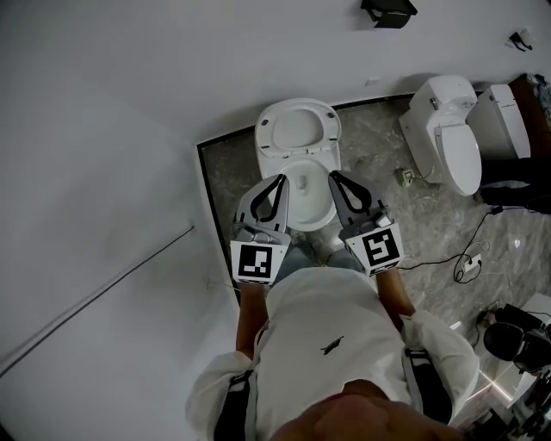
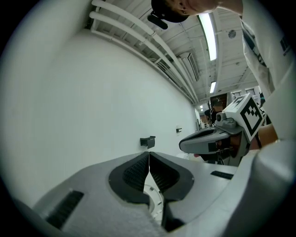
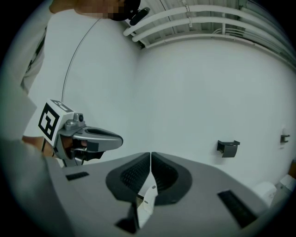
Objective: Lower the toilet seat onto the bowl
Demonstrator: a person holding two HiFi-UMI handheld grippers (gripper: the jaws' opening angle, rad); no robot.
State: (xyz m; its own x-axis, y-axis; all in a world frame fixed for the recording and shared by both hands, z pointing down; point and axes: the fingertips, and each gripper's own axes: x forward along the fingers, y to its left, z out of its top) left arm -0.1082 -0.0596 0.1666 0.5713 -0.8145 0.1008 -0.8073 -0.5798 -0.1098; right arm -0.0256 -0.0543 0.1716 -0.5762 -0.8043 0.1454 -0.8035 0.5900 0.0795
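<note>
Against the white wall, the toilet seat [image 1: 297, 127] stands raised, upright behind the open bowl [image 1: 307, 222]. Over the bowl hover the left gripper [image 1: 280, 179] and the right gripper [image 1: 334, 176], side by side, each with its jaws pressed together on nothing, both apart from the seat. Farther right on the marbled floor [image 1: 232, 172] stands a second toilet [image 1: 448, 138], with cables [image 1: 439, 258] nearby. A black holder [image 1: 387, 10] hangs on the wall.
</note>
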